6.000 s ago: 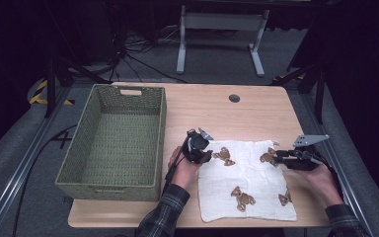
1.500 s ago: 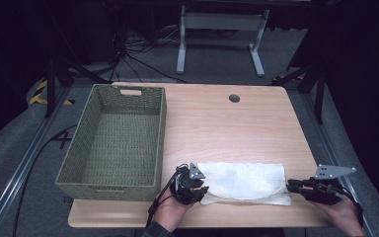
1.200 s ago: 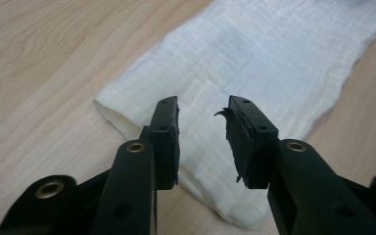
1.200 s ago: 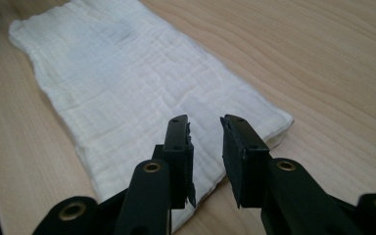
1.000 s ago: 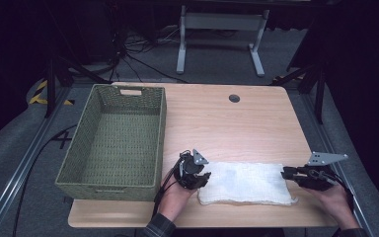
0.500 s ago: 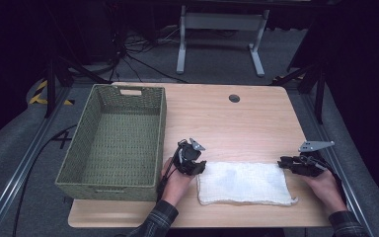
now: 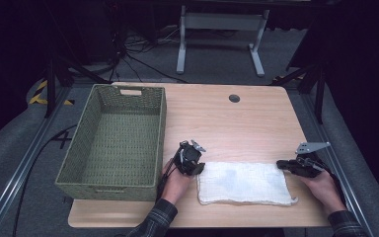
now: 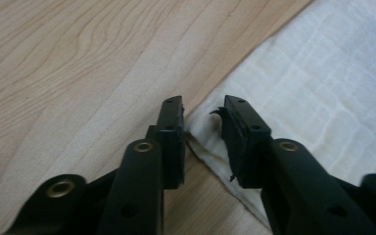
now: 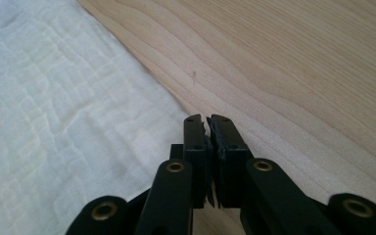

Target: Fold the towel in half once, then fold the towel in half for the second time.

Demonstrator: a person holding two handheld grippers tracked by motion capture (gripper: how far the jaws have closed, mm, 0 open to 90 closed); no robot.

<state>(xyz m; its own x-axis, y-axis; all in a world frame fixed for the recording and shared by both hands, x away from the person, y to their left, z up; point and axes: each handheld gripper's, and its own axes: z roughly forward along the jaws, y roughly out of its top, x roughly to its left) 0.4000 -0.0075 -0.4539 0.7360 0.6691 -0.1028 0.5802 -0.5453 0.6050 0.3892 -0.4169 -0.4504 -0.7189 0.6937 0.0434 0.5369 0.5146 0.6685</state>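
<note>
Two grippers are down at the near edge of the table, one at each end of the folded white cloth, and we get pretty different info depending on the view. From the high view we can see the whole layout: the cloth lies flat near the front edge, the green basket sits well off to its left, the left gripper is at the cloth's far left corner and the right gripper at its far right corner. What we can't read from up there is what the jaws are doing, they're too small and dark. The left gripper view sorts that out for its side: the left gripper has its jaws apart with a clear gap, and the cloth corner pokes up into that gap, with its folded layers showing along the edge. They've just been closing, but the pads aren't pinching the fabric, so it counts as open for us. The right gripper view shows the right gripper with jaws pressed together, basically no gap. Its tips sit right at the cloth edge on bare wood, and we can't see any fabric caught between them, so closed on nothing as far as we can tell.
</note>
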